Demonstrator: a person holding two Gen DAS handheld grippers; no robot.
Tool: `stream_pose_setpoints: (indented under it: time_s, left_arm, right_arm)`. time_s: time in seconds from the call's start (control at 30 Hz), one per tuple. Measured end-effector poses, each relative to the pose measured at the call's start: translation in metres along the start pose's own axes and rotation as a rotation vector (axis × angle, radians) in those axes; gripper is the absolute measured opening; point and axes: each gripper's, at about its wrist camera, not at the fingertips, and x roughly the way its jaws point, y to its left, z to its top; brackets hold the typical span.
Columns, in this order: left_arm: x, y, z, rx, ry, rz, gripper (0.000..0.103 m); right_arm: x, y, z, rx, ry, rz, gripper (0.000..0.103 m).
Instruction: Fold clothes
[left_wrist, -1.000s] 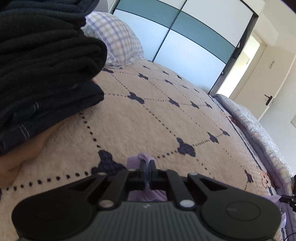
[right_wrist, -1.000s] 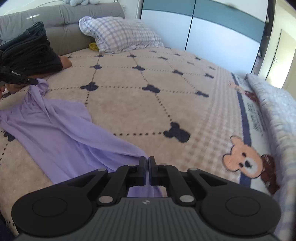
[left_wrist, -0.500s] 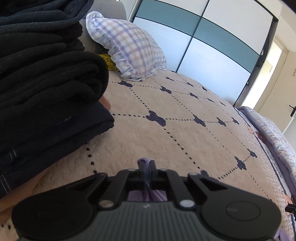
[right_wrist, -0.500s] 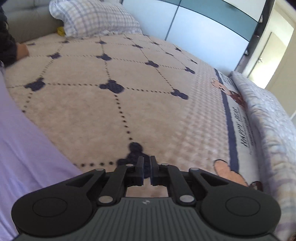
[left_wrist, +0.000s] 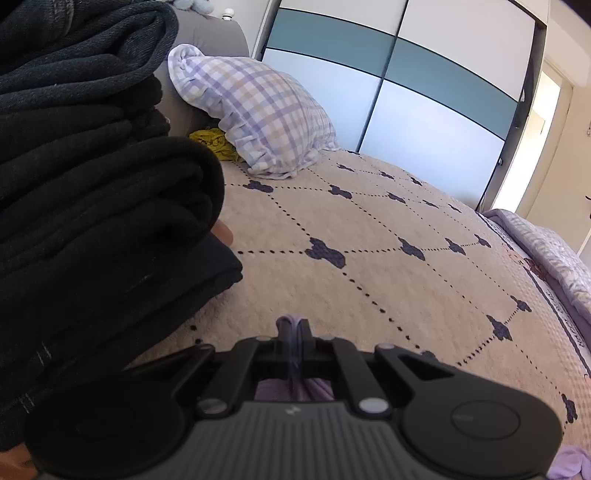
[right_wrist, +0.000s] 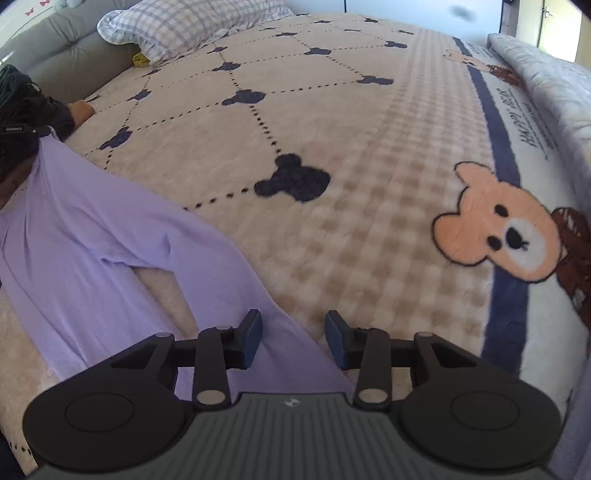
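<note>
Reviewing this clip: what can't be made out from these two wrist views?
- Lavender garment: what kind it is; the right wrist view's left edge and the right gripper body cut it off.
- Left gripper: how much cloth it pinches; its own body hides that in the left wrist view.
- Dark folded stack: its full size, cut by the left edge.
- Yellow item: mostly behind the checked pillow.
</note>
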Motion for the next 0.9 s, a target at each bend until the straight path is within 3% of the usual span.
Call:
stream_pose_setpoints:
  time_s: [0.03, 0.1, 0.23, 0.37, 0.7, 0.9]
  left_arm:
    - [-0.002, 0.001, 0.000, -0.002, 0.000, 0.001, 0.002]
    - [-0.004, 0.005, 0.001, -0.011, -0.001, 0.000, 0.002]
    - [-0.006, 0.006, 0.012, -0.037, -0.020, -0.002, 0.002]
    - [0.008, -0.009, 0.020, -0.006, -0.027, 0.014, 0.002]
    - [0.065, -0.047, 0.018, 0.137, 0.022, 0.085, 0.003]
    - [0.091, -0.068, 0.020, 0.225, 0.045, 0.127, 0.003]
  right_arm:
    - [-0.001, 0.009, -0.001, -0.055, -0.007, -0.024, 0.034]
    - [-0.005, 0.025, -0.001, -0.137, -0.005, -0.071, 0.003]
    - [-0.022, 0.032, 0.012, -0.206, -0.074, -0.255, 0.003]
    - [-0.034, 0.014, 0.044, -0.195, -0.157, -0.350, 0.002]
    - [0.034, -0.025, 0.100, -0.229, -0.061, -0.513, 0.003]
    - [0.055, -0.037, 0.111, -0.161, -0.078, -0.580, 0.003]
